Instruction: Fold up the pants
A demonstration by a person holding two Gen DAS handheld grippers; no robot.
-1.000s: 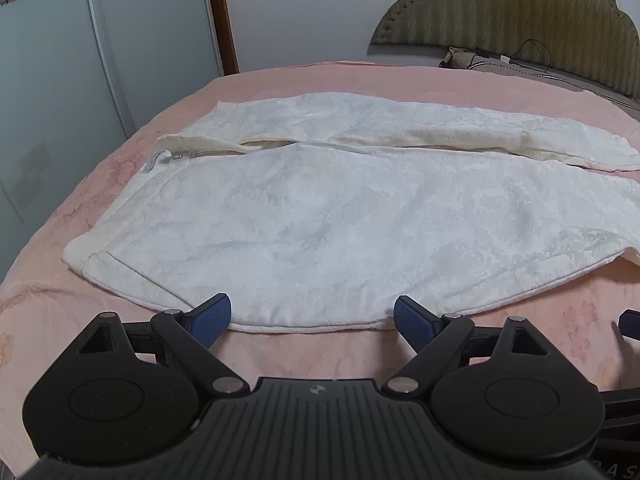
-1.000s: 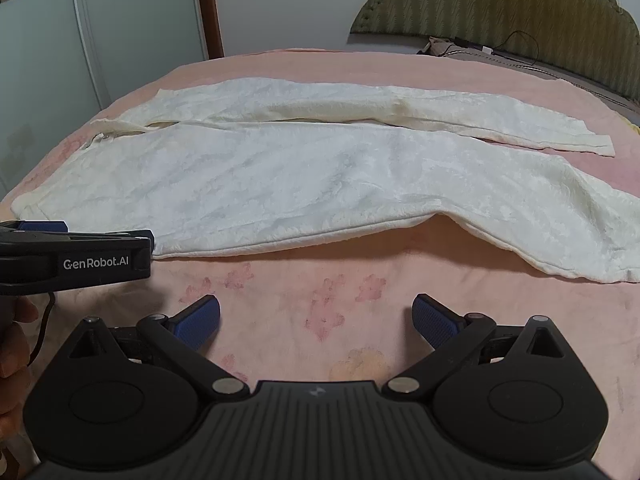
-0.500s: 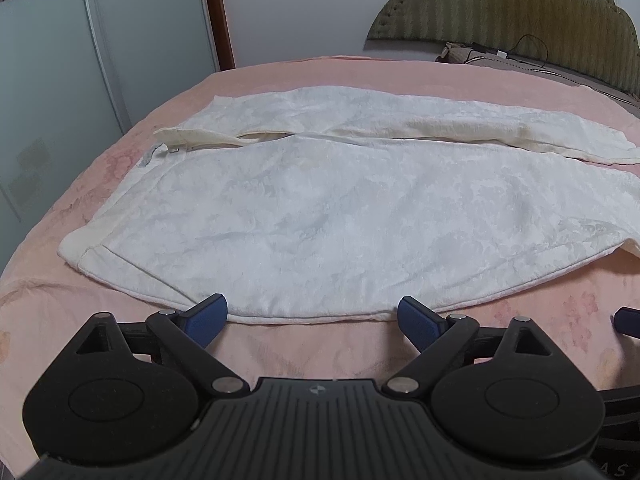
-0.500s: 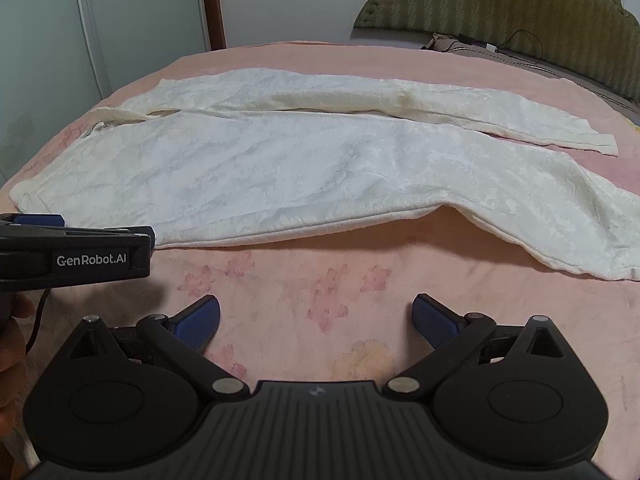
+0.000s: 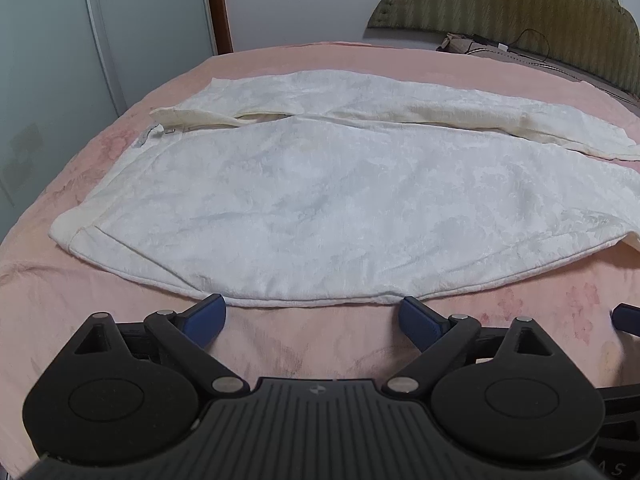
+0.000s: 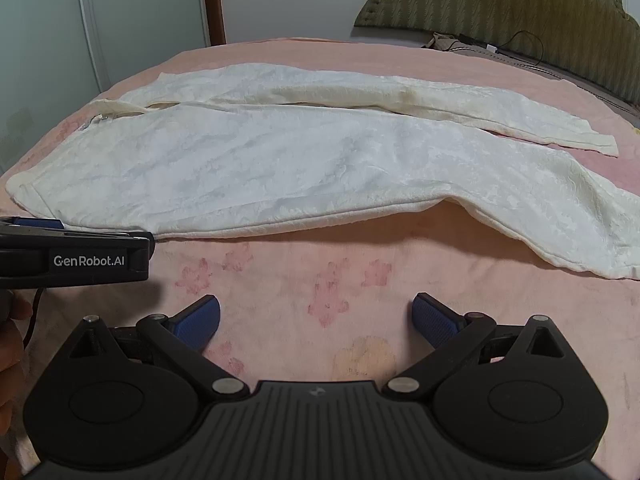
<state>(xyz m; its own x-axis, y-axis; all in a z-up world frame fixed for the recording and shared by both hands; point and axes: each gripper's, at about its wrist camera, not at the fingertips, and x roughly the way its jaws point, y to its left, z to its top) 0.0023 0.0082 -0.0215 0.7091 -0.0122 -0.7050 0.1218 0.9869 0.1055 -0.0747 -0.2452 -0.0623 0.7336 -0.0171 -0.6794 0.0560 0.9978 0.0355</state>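
The left gripper (image 5: 312,314) sits at the bottom centre of its own view with its blue pads spread wide, released and grasping nothing; the tips lie just at the near hem of the pants (image 5: 320,208), apparently not gripping the cloth. The right gripper (image 6: 316,318) is likewise released, its fingers wide apart over bare pink bedspread (image 6: 320,280) at the lower middle of the frame, a little short of the garment. In the right wrist view the left gripper's black body, marked GenRobot.AI, enters from the left edge beside the fabric's near edge, with part of the person's hand visible at the lower left. The pants (image 6: 280,160) are white, laid flat across the centre of the bed, waistband toward the left of the frame and both legs running to the right, the far leg narrower and lying along the upper side. Beyond them, at the upper right, stands an olive padded headboard (image 5: 520,8) with a cable at its foot; pale wardrobe doors (image 5: 100,40) fill the upper left.
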